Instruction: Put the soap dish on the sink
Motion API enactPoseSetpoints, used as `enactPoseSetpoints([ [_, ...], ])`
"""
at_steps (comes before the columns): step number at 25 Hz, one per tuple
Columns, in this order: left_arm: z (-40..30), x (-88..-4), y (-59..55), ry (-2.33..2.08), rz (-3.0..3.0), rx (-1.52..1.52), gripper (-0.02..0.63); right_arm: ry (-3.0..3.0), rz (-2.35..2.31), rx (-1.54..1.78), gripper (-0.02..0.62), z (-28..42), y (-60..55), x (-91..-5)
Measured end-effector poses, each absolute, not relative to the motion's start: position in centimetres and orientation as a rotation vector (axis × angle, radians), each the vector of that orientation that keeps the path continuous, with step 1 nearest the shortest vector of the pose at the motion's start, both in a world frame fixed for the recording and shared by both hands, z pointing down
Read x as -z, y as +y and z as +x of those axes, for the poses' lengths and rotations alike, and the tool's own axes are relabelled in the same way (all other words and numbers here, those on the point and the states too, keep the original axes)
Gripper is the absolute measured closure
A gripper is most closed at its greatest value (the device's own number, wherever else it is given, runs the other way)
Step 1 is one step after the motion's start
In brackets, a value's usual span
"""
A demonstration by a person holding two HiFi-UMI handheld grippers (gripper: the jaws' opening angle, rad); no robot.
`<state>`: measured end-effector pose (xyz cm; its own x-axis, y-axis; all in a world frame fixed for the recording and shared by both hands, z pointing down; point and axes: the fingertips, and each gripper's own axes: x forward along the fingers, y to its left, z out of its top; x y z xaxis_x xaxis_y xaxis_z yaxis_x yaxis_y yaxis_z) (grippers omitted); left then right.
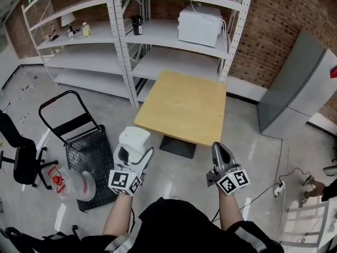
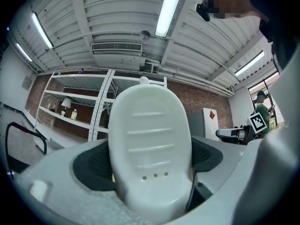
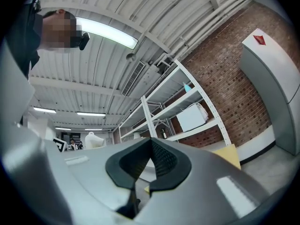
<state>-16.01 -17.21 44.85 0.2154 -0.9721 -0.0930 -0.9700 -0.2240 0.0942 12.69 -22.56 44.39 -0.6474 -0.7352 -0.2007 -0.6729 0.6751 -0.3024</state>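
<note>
My left gripper (image 1: 132,153) is shut on a white oval soap dish (image 1: 135,139), held out in front of me above the floor. In the left gripper view the soap dish (image 2: 150,139) stands upright between the dark pads (image 2: 92,163), its ribbed face and three small holes towards the camera, and the left gripper (image 2: 149,161) is closed on its lower part. My right gripper (image 1: 218,151) hangs to the right at the same height. It is shut with nothing in it, and its jaws meet in the right gripper (image 3: 151,159) view. No sink shows in any view.
A square wooden table (image 1: 184,107) stands just ahead. White metal shelves (image 1: 126,41) line the brick wall, with a white appliance (image 1: 199,25) on one. A black hand cart (image 1: 84,146), a plastic jug (image 1: 73,183) and a black chair (image 1: 23,159) are left. A grey cabinet (image 1: 297,86) stands right.
</note>
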Motion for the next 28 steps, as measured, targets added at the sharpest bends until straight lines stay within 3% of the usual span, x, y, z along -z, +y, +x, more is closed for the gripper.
enactPoseSetpoints([
  [10,-10.9,-47.2,-23.5,-1.815,2.436,0.157,0.144,2.552,-1.230,0.358,0.589,17.9,-27.6,-47.1],
  [28,-14.1,-47.6,-40.8,-1.699,2.536,0.175,0.144,2.509,-1.349,0.299,0.589,14.9,-41.7,-46.2],
])
